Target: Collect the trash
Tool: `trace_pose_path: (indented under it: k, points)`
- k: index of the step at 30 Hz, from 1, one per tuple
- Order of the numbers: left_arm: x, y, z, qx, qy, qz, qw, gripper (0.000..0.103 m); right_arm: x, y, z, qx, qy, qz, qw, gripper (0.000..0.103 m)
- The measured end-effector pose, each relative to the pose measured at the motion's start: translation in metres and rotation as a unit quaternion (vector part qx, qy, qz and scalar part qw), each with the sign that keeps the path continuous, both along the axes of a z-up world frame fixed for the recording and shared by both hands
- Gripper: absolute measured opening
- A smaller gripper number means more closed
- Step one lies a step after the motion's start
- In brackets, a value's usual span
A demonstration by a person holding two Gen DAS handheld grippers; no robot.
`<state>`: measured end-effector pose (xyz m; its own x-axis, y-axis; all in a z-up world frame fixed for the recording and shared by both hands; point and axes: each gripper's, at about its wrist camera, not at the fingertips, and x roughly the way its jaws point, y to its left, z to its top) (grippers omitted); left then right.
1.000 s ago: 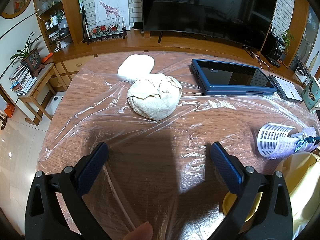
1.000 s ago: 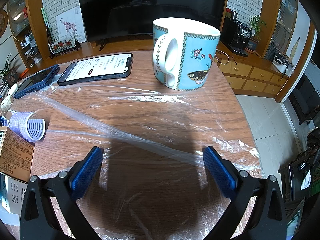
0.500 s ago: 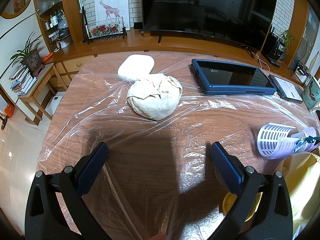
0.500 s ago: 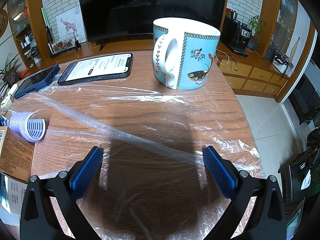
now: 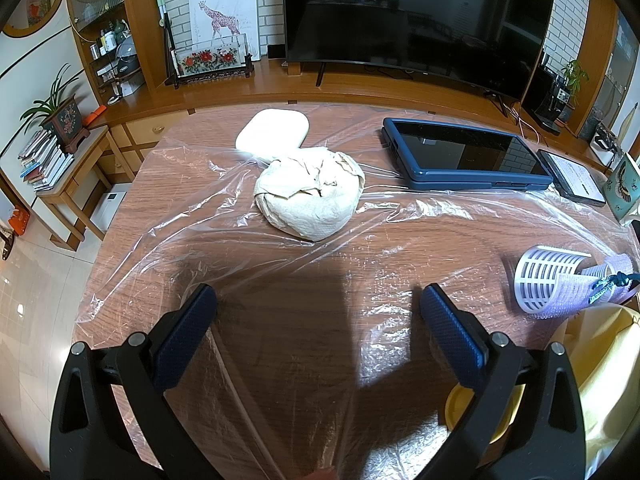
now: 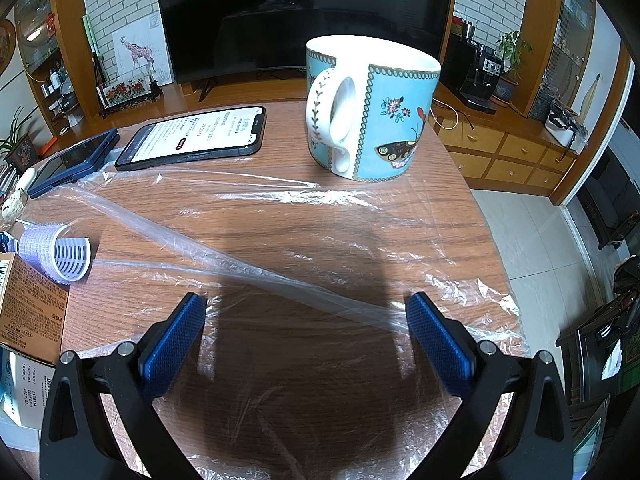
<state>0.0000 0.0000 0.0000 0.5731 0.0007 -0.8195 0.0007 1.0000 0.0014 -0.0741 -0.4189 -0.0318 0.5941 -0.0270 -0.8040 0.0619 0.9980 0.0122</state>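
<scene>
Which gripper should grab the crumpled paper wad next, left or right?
Left, probably. The left gripper is open and faces the crumpled paper wad straight ahead with nothing between. The right gripper, also open, faces the mug; the wad only shows at that view's far left edge.

Both views are sharp and evenly lit by soft indoor light. A broad dark shadow falls on the wooden table (image 5: 328, 360) between and just ahead of the left gripper (image 5: 318, 304), and the same between the fingers of the right gripper (image 6: 306, 312). The clear plastic sheet (image 5: 400, 216) shows scattered white glints. The dark television screen (image 5: 420, 12) carries dim reflections. Fisheye bending curves the edges, with black corners.
</scene>
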Motion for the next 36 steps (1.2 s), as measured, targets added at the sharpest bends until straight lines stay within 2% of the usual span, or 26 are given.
trace_pose_path:
  k: [36]
  points:
    - [0.0000, 0.0000, 0.0000, 0.000, 0.000, 0.000, 1.0000, 0.102, 0.0000, -0.0014, 0.0005, 0.000, 0.000, -0.007, 1.000, 0.099]
